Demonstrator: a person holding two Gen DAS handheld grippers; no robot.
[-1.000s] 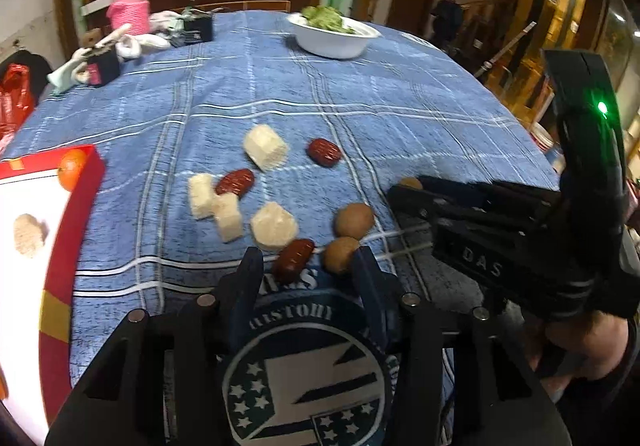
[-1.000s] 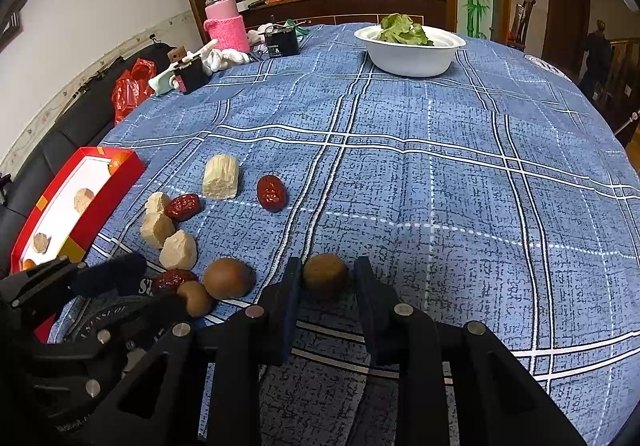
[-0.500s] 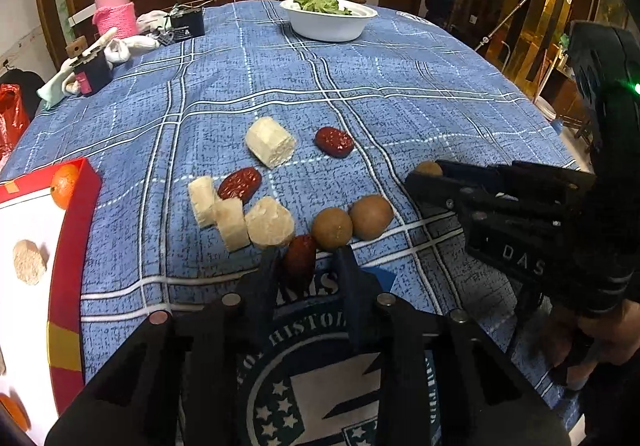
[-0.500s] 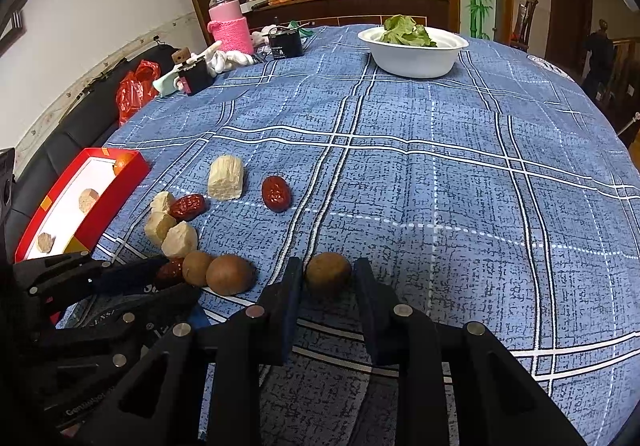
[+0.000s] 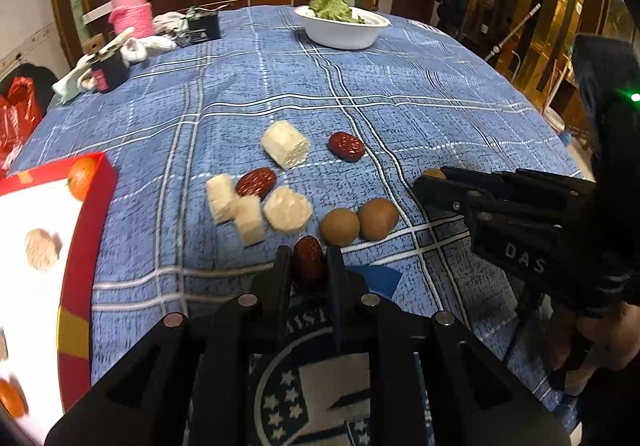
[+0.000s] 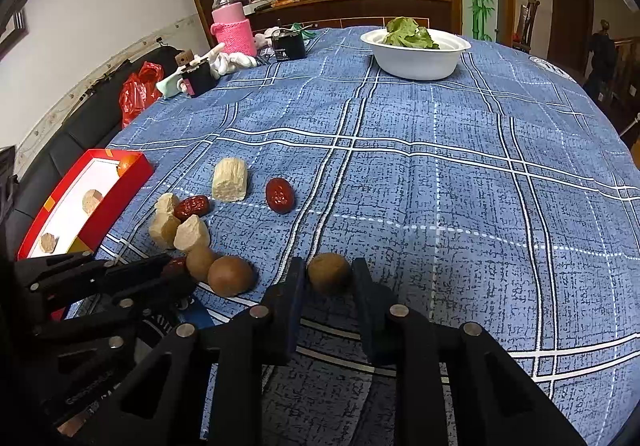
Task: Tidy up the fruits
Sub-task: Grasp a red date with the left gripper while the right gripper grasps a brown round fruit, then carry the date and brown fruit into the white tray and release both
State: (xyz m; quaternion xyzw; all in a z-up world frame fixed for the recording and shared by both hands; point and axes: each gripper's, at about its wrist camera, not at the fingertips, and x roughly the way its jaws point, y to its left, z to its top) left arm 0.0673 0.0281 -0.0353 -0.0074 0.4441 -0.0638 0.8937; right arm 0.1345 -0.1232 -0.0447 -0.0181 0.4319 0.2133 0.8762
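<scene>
Covering the whole round worktop (image 6: 440,150), a blue plaid cloth carried everything in sight. At its left edge lay a red-rimmed box (image 5: 86,246) with a white inside, holding an orange fruit (image 5: 82,176) in its far corner and pale round pieces further in. On the far side stood a white bowl (image 6: 416,58) of green leaves, well apart from the fruit, with a jar in a pink knitted sleeve (image 6: 232,30) off to its left. The left gripper (image 5: 308,266) had just been closing, and its fingers (image 5: 280,278) were clamped on a dark red jujube (image 5: 309,264) that was low against the cloth. The right gripper (image 6: 329,278) had its fingers (image 6: 294,286) drawn in against a brown round fruit (image 6: 329,272), one on each side of it, with the fruit on the cloth; a hand (image 5: 600,338) held this gripper from the right edge of the left wrist view. Just beside the held jujube sat two more brown round fruits (image 5: 360,224), touching each other. Past them lay three pale cut chunks (image 5: 260,210) bunched together, with a second jujube (image 5: 256,182) against them. Farther out sat a larger pale ribbed chunk (image 5: 285,144), and a third jujube (image 5: 346,146) lay alone to its right.
</scene>
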